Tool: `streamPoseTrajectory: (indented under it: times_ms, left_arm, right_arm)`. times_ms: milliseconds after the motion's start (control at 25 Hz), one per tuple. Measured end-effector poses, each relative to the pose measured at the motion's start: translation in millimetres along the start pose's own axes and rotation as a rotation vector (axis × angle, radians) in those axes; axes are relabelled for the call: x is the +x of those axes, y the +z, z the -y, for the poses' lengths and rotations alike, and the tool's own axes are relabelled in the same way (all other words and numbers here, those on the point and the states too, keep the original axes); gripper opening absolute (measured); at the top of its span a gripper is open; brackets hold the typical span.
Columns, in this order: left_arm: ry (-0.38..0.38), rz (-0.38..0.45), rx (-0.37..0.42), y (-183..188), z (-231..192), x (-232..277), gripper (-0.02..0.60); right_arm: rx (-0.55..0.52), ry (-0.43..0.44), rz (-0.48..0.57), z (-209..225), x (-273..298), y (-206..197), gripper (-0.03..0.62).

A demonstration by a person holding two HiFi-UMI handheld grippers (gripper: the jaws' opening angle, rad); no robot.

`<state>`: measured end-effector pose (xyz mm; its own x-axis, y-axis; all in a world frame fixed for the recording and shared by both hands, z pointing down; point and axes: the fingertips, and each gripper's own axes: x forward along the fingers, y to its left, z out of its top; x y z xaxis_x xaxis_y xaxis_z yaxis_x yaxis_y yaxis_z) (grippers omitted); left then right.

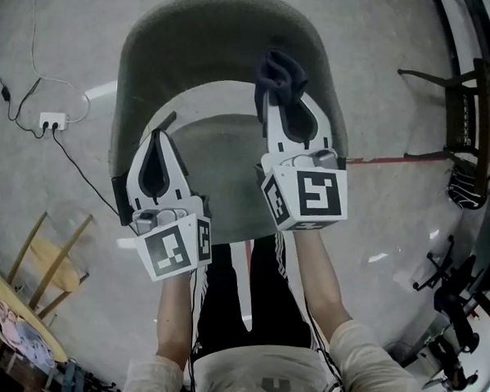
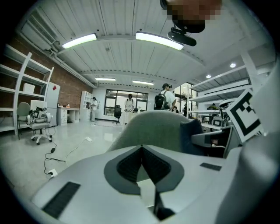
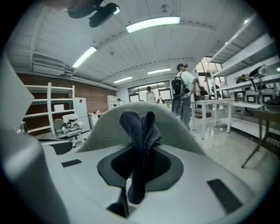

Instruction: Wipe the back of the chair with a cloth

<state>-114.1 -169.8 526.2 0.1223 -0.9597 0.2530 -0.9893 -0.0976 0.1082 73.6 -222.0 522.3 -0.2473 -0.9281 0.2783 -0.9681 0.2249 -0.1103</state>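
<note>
At chair back (image 1: pixel 204 33): right gripper (image 1: pixel 274 102) fingers pinch cloth (image 1: pixel 282 72), fingertips hidden; left gripper (image 1: pixel 158 141) fingers pressed together, empty.

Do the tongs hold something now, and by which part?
The right tongs pinch the dark cloth around its middle, both ends sticking out. The left tongs are shut, empty.
</note>
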Motion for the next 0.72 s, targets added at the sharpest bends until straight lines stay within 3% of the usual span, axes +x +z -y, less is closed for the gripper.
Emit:
streamPoseTrajectory:
  times_ms: [360,520,720]
  left_arm:
    - [0.154,0.032,-0.108,-23.0,-67.5,-48.7,0.015]
    - [0.212,0.035,-0.131,-35.1,-83.4,-62.8,0.015]
    - [0.27,0.055,-0.191,-42.4,-95.8,-79.9,0.015]
  right_arm:
    - [-0.066,0.541,-0.045,-184.8,17.9,-57.8,0.057]
    - [-0.074,0.687,-0.064,-226.0,14.6,-83.1,0.057]
    - [-0.09,0.806,-0.073,-262.1,5.2,-101.1,0.057]
